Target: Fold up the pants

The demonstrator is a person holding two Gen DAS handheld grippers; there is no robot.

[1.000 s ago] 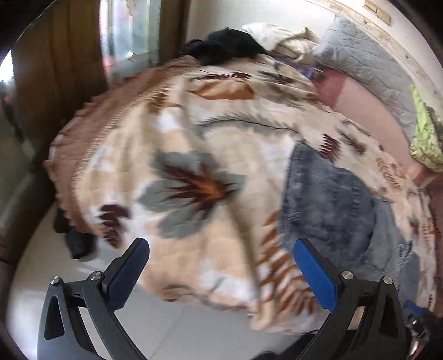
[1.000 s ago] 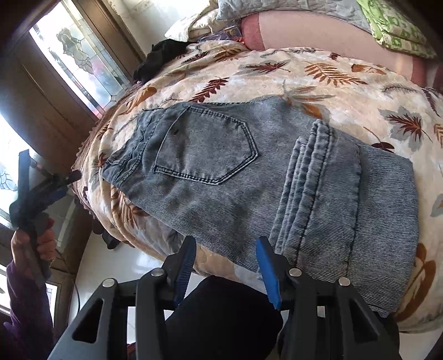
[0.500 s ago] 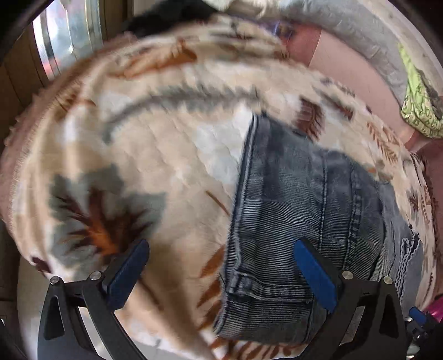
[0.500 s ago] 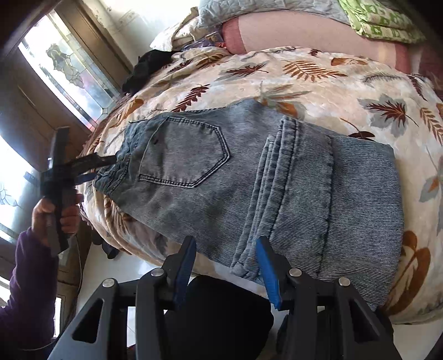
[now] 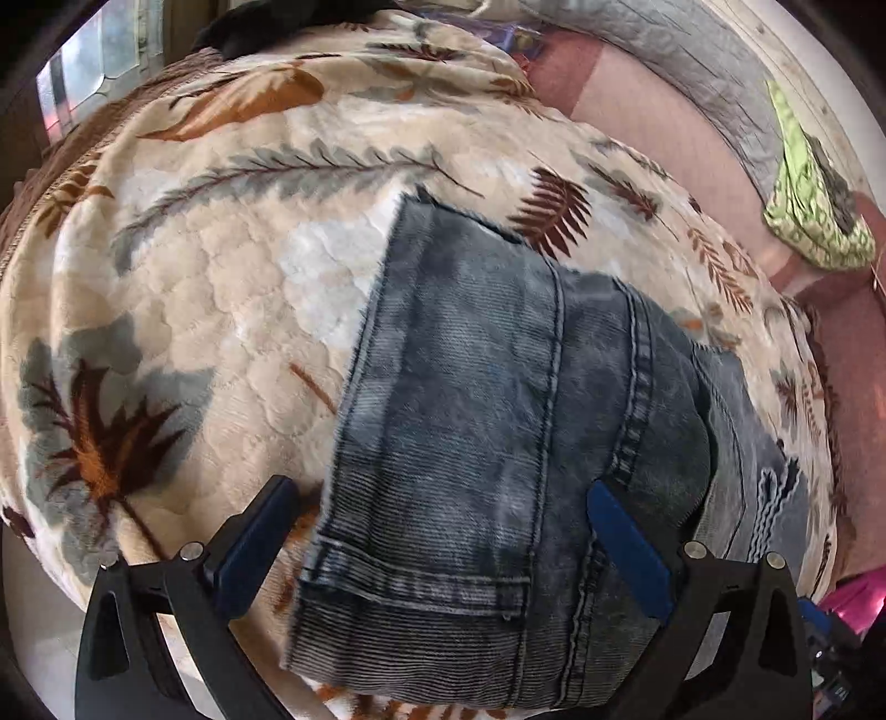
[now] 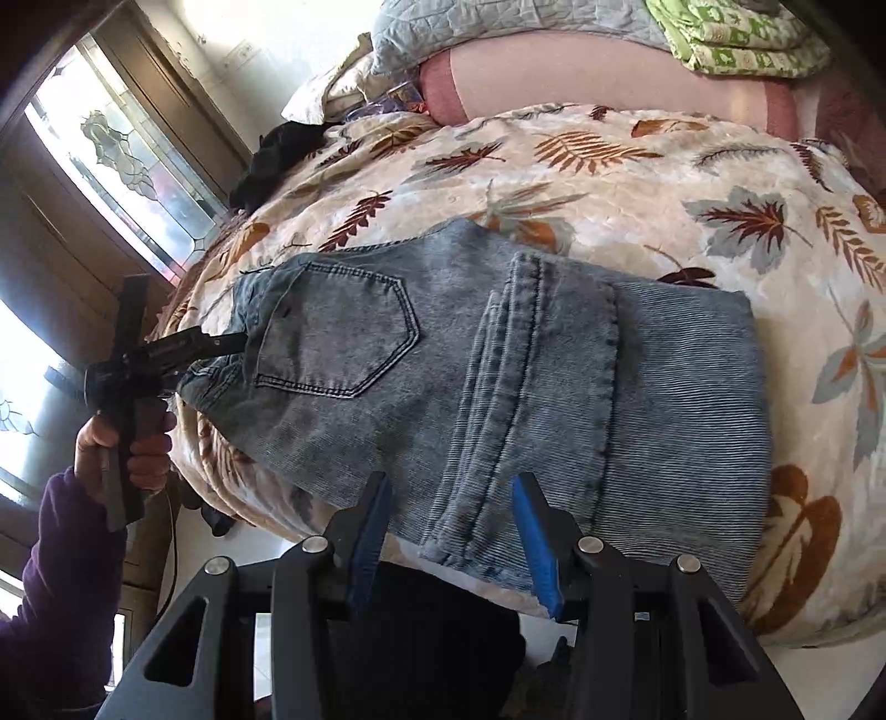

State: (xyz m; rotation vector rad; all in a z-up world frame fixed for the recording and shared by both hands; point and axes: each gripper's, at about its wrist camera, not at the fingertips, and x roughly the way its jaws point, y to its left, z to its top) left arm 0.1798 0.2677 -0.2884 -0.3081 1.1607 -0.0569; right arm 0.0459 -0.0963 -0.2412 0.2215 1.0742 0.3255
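Note:
Grey-blue denim pants (image 6: 498, 376) lie folded on a leaf-patterned blanket (image 6: 609, 160), back pocket up, leg ends folded over the middle. In the left wrist view the pants' waistband end (image 5: 498, 443) fills the lower middle. My left gripper (image 5: 443, 548) is open, its fingers straddling the waistband corner just above the cloth; it also shows in the right wrist view (image 6: 221, 346) at the pants' left end. My right gripper (image 6: 451, 526) is open and empty at the near edge, over the folded leg hems.
The blanket (image 5: 194, 277) covers a bed. Pillows and a green quilt (image 6: 736, 33) lie at the head. A black garment (image 6: 277, 155) sits at the far corner. A window and wooden frame (image 6: 111, 166) stand to the left. Floor shows below the bed edge.
My left gripper has moved from beside the bed over to the pants' waistband end, staying open. My right gripper has moved slightly in toward the folded hems, still open.

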